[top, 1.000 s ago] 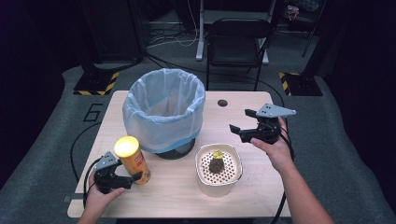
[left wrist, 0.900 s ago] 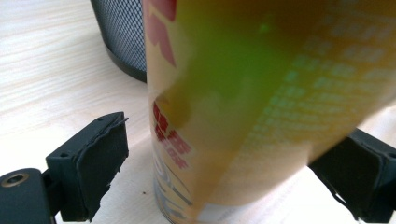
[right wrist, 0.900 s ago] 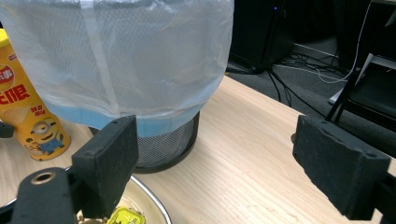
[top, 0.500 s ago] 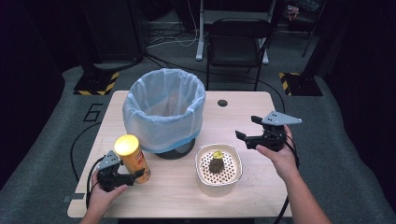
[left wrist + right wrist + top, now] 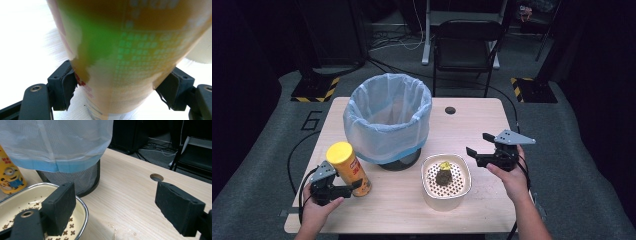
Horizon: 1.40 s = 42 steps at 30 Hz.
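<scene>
Your left gripper (image 5: 343,189) pinches the yellow chip canister (image 5: 348,169) low, near the table's (image 5: 472,125) front-left corner; top-heavy, it could tip. Your right gripper (image 5: 477,153), jaws wide and holding nothing, hovers beside the bowl (image 5: 446,181).

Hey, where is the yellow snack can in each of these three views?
High view: yellow snack can at lower left, upright, in the left gripper.
Left gripper view: can close up between the jaws.
Right gripper view: far left edge.
Shared landmark: bin.
</scene>
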{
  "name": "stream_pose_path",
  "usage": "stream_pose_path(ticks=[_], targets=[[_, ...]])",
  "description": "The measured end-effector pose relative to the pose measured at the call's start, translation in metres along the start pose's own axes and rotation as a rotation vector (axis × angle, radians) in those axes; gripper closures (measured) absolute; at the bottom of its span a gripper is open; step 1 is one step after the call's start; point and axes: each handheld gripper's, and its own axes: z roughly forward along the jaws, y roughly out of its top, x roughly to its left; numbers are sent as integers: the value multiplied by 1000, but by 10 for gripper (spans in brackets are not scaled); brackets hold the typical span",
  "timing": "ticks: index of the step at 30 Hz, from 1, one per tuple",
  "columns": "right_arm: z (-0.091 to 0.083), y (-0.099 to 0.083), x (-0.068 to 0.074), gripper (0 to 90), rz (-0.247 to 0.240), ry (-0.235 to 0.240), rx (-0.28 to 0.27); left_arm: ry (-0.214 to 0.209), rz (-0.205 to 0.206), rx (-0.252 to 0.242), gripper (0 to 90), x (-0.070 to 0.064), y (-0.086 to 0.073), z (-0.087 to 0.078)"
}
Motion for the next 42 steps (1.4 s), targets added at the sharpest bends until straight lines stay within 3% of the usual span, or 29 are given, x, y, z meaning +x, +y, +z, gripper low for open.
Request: stream_pose_path(ticks=[2, 3, 7, 17, 24, 29, 30, 42], targets=[[1, -4, 0, 175, 11, -3, -5, -4, -1, 6, 240, 0, 3, -4], [1, -6, 1, 176, 16, -7, -6, 8, 18, 18, 240, 0, 5, -7], [3, -16, 1, 179, 21, -15, 0, 0, -1, 19, 240, -1, 11, -14], [0, -33, -4, 208, 28, -38, 12, 23, 13, 21, 240, -5, 36, -33], [-1, -44, -10, 208, 48, -49, 22, 21, 44, 36, 240, -13, 72, -58], [-2, -53, -12, 208, 72, -64, 21, 11, 49, 19, 240, -20, 104, -79], [-2, -54, -13, 208, 79, -67, 25, 11, 49, 19, 240, -20, 104, -79], [-1, -62, -16, 208, 90, -85, 40, 1, 80, 7, 240, -29, 181, -107]])
